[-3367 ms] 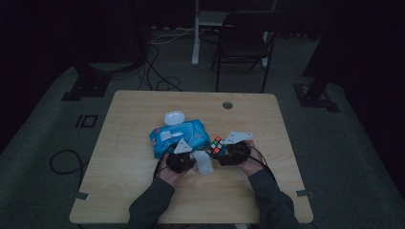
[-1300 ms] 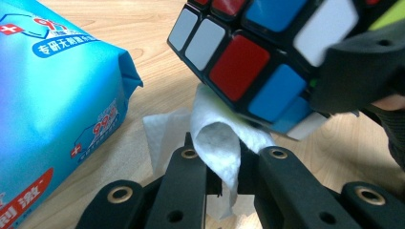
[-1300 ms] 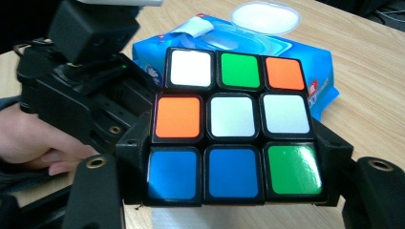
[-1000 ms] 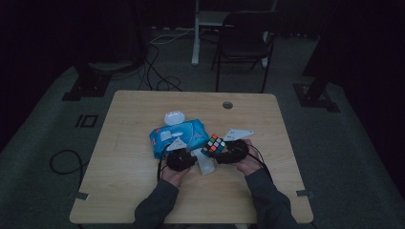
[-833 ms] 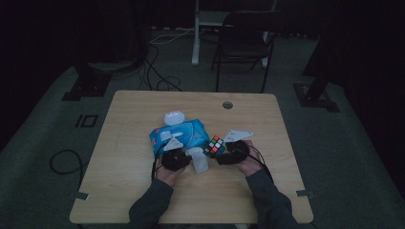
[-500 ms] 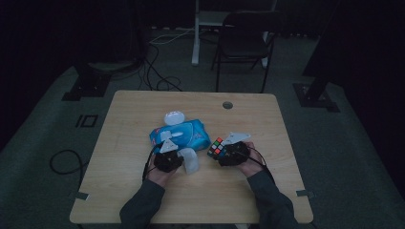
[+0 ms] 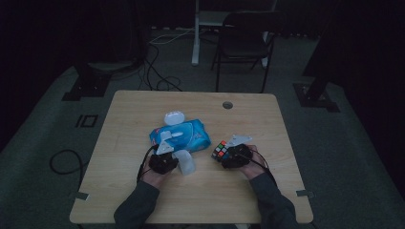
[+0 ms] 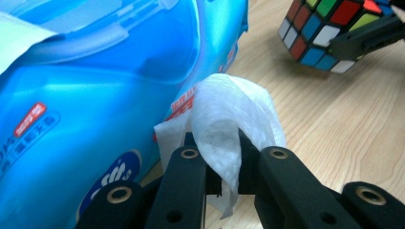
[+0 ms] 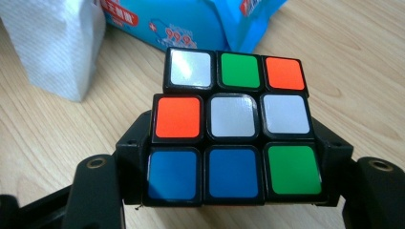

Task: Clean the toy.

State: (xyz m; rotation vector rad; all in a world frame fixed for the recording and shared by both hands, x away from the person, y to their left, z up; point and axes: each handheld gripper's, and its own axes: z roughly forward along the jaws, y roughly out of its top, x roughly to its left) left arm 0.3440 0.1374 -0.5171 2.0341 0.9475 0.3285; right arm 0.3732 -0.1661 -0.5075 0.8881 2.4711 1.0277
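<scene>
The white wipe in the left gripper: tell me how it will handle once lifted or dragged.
The wipe folds and droops over the left gripper, so it is probably floppy and will not hold a shape. It looks thin, so likely very light. Its textured weave suggests it may cling to the wooden table rather than slide.

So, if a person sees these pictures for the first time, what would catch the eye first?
Probably the colourful puzzle cube, clamped in the right gripper just above the table's right front part. Next, the bright blue wipes pack at the table's middle, with a white wipe pinched in the left gripper beside it.
</scene>
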